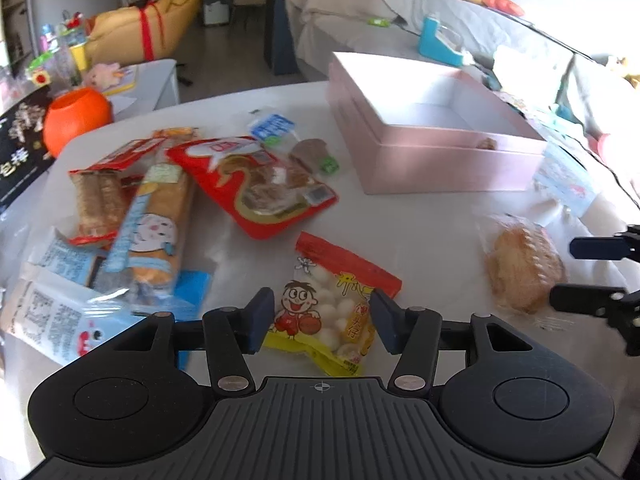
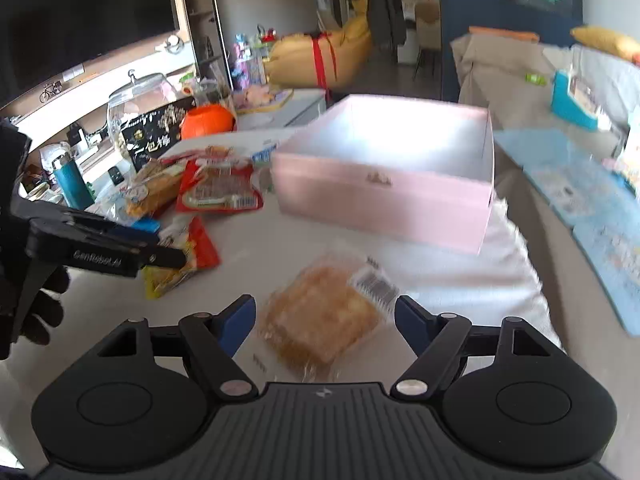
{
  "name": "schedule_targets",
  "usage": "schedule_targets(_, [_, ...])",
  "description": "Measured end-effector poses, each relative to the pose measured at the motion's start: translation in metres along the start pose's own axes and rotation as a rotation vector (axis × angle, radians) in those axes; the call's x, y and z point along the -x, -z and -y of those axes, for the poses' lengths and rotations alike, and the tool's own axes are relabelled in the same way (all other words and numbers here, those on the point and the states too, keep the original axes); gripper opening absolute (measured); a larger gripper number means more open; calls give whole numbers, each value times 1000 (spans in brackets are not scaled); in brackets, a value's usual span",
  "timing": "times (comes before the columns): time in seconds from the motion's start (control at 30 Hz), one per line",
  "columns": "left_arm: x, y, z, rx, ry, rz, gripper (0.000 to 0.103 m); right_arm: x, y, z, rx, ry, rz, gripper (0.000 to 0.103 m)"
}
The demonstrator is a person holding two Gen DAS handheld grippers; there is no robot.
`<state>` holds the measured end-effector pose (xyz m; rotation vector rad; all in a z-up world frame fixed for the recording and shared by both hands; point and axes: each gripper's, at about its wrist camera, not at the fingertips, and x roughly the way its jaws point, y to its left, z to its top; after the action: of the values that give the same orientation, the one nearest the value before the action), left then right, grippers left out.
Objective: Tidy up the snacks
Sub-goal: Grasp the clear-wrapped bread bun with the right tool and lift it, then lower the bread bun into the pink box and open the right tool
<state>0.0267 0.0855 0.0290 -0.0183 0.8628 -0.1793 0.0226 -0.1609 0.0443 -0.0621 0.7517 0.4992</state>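
My left gripper point(image 1: 320, 320) is open, its fingers on either side of a red-and-yellow bag of white puff balls point(image 1: 336, 312) lying on the white table point(image 1: 420, 240). My right gripper point(image 2: 325, 320) is open around a clear-wrapped golden pastry point(image 2: 320, 320), which also shows in the left wrist view point(image 1: 520, 264). An open pink box point(image 1: 432, 136) stands beyond, also in the right wrist view point(image 2: 384, 196); its inside looks empty. A pile of snack packets point(image 1: 132, 216) lies at the left, with a large red packet point(image 1: 256, 184) beside it.
An orange pot point(image 1: 76, 116) and a black box point(image 1: 20, 144) stand at the table's far left. A blue mat point(image 2: 580, 184) lies right of the pink box. A glass jar point(image 2: 136, 108) and a teal bottle point(image 2: 72, 184) stand at far left. Sofas stand behind.
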Motion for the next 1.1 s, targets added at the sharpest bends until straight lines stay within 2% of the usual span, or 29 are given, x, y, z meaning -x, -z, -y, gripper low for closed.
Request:
schedule_targets(0.1, [1, 3, 11, -23, 28, -4, 58, -1, 4, 2, -10, 5, -32, 77])
schedule_targets(0.23, [-3, 5, 26, -65, 19, 13, 62, -10, 3, 10, -69, -18, -86, 77])
schedule_targets(0.37, [-9, 6, 39, -114, 17, 0, 70, -28, -7, 11, -135, -54, -127, 77])
schedule_targets(0.43, [-14, 12, 48, -170, 4, -18, 71, -39, -16, 12, -172, -61, -130, 77])
schedule_targets(0.47, [-14, 14, 51, -188, -3, 0, 70, -43, -21, 12, -180, -60, -126, 77])
schedule_targets(0.67, [-13, 8, 39, -100, 42, -15, 68, -65, -32, 10, -152, -1, -117, 79])
schedule_targets(0.87, [-26, -1, 50, -91, -2, -20, 69, -85, -52, 9, -216, 6, -139, 81])
schedule_targets(0.97, [-27, -1, 53, -101, -11, -17, 69, -98, -61, 8, -225, 53, -133, 82])
schedule_targets(1.1, [-20, 6, 47, -93, -1, -2, 64, -98, -55, -2, -103, 82, -132, 82])
